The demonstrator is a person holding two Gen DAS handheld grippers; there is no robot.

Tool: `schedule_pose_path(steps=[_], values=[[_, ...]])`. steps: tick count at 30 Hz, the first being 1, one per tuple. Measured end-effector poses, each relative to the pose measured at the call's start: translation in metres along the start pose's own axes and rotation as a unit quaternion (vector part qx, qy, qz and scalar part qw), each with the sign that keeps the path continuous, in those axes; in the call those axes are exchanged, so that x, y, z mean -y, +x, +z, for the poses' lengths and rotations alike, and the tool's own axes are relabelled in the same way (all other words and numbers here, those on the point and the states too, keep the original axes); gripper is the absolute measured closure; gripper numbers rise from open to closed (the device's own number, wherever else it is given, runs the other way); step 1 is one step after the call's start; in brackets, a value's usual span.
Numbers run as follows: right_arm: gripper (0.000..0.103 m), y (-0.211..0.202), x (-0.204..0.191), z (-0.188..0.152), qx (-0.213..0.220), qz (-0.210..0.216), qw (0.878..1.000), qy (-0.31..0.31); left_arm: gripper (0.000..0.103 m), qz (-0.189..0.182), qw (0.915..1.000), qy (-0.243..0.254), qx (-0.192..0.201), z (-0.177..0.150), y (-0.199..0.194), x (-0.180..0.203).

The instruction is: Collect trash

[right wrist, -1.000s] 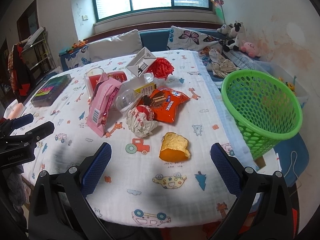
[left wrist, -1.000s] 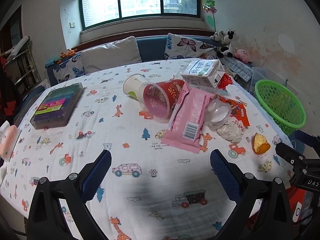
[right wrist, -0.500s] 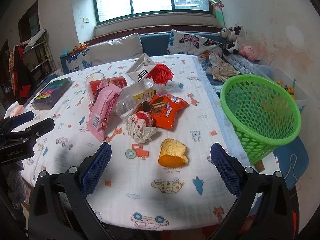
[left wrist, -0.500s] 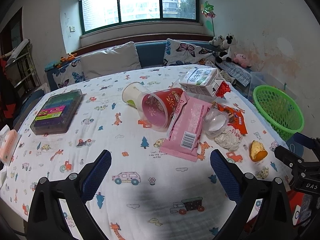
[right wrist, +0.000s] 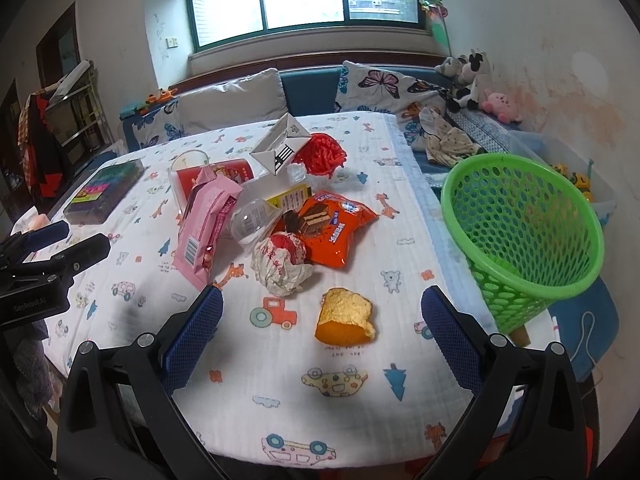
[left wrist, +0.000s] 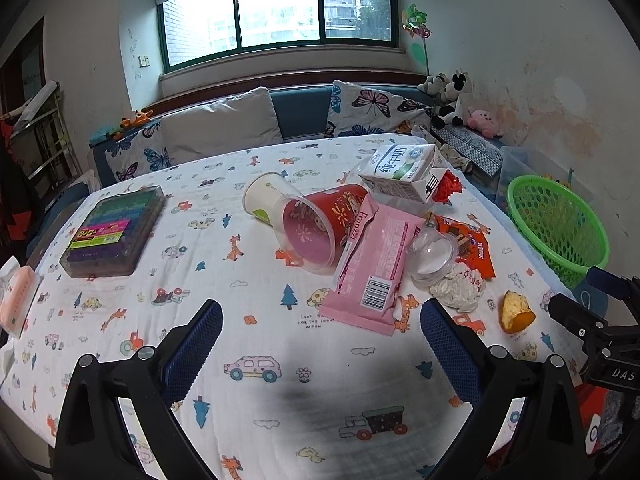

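Green perforated plastic basket (right wrist: 524,236) standing off the right edge of the cloth-covered surface (right wrist: 280,380), nothing seen inside. Clear red-printed plastic cup (left wrist: 316,228) tipped over, mouth open, white paper cup (left wrist: 266,196) behind it. Pink snack wrapper (left wrist: 376,268), crumpled white paper (right wrist: 280,266) and orange bread chunk (right wrist: 346,316) clustered mid-surface. Left gripper (left wrist: 320,344) and right gripper (right wrist: 322,338) both spread wide, holding nothing, over bare cloth at the near edge.

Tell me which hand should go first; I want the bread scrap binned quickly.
Right, probably. The right tongs are open with the bread scrap lying just ahead between them, and the green basket is close on that side. The left tongs face the pink wrapper, farther from both.
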State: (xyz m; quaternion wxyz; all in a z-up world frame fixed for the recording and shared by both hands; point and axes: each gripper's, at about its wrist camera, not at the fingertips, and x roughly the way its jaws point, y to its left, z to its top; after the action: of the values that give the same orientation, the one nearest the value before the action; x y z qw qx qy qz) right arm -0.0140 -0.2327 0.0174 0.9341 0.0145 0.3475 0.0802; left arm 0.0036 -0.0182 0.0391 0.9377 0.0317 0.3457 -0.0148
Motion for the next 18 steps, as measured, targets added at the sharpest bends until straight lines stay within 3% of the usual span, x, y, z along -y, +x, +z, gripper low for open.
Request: schedule_pose_path(steps=[18], values=[[0.004, -0.0002, 0.0042, 0.0025, 0.005, 0.0, 1.0, 0.003, 0.007, -0.001, 1.0, -0.002, 0.002, 0.0051, 0.0024, -0.0011]])
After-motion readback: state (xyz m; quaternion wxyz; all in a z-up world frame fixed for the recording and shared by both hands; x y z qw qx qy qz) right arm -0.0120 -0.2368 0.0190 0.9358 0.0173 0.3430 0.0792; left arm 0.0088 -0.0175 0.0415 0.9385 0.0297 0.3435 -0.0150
